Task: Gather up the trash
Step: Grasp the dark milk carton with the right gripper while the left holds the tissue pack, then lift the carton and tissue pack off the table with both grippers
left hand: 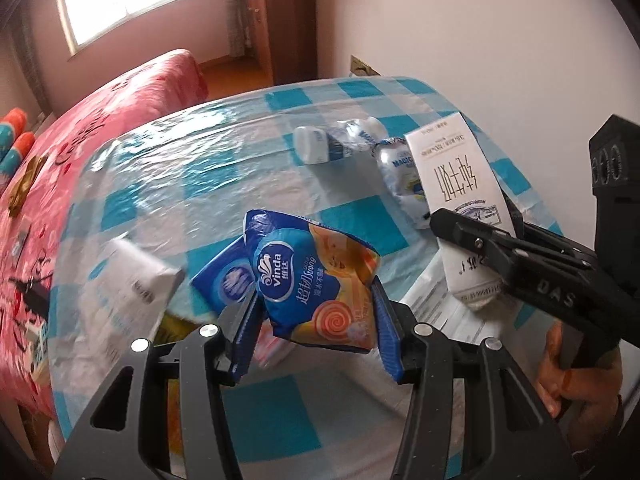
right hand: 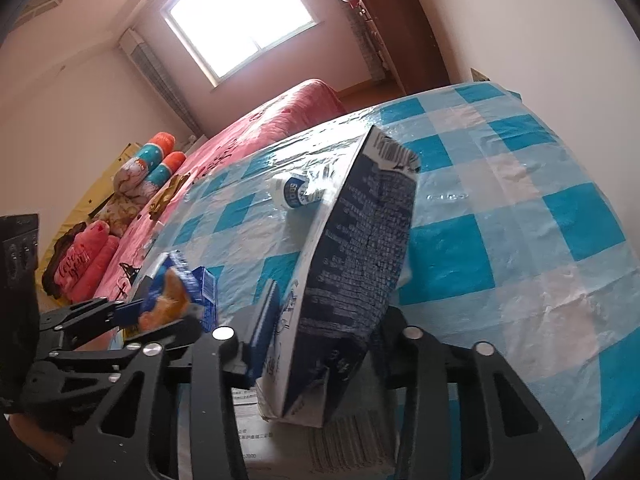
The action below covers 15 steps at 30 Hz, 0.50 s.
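My left gripper [left hand: 316,312] is shut on a blue and orange Vinda tissue wrapper [left hand: 304,280], held above the checked table; that wrapper [right hand: 172,292] and the left gripper [right hand: 160,312] also show at the left of the right wrist view. A white and dark blue milk carton [right hand: 360,248] stands tilted between the right gripper's pads, and my right gripper [right hand: 328,308] is shut on it. In the left wrist view the carton [left hand: 452,176] sits at the right with the right gripper [left hand: 476,220] around it. The carton's lower end is over a printed sheet [left hand: 452,316].
Two crumpled white and blue wrappers [left hand: 332,142] [left hand: 400,176] lie further back on the blue checked tablecloth [left hand: 200,180]. A small blue tissue pack [left hand: 224,280] and a blurred white box [left hand: 132,280] lie near the left gripper. A pink bed [left hand: 100,112] borders the table on the left.
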Each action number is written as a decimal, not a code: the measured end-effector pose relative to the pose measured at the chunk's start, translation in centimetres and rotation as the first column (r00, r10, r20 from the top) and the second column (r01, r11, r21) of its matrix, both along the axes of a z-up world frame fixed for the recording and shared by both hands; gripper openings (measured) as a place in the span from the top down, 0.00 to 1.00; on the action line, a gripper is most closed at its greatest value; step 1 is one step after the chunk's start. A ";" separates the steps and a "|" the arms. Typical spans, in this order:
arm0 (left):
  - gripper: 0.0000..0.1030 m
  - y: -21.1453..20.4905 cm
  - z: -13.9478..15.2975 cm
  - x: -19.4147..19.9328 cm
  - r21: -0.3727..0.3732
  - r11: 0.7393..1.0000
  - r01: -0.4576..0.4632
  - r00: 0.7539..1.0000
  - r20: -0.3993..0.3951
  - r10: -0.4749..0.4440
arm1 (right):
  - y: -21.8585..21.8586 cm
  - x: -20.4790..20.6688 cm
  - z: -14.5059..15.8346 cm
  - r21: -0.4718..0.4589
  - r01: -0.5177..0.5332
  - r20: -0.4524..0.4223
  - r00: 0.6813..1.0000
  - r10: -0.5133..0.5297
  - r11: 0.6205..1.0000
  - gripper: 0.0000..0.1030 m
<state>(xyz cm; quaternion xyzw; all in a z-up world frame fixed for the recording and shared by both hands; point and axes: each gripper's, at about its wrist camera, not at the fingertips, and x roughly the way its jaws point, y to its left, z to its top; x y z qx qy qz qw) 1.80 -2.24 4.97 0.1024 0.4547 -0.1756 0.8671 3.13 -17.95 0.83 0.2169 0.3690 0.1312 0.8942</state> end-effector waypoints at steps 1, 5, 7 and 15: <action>0.50 0.5 0.2 -0.4 -0.007 1.000 -0.007 1.000 0.006 0.007 | 0.1 0.0 0.0 -0.004 -0.004 0.004 1.000 0.004 1.000 0.63; 0.49 2.2 0.5 -1.8 -0.033 0.999 -0.039 0.999 0.013 0.039 | 0.4 -0.1 0.2 -0.010 -0.023 0.020 1.000 0.023 1.000 0.68; 0.49 3.3 0.5 -2.4 -0.049 0.997 -0.055 0.998 0.013 0.056 | 0.6 -0.2 0.3 -0.013 -0.035 0.030 0.999 0.035 0.999 0.71; 0.49 7.3 0.3 -4.9 -0.116 0.986 -0.117 0.993 0.018 0.120 | 1.8 -1.0 1.2 -0.061 -0.062 0.093 0.993 0.067 0.996 0.75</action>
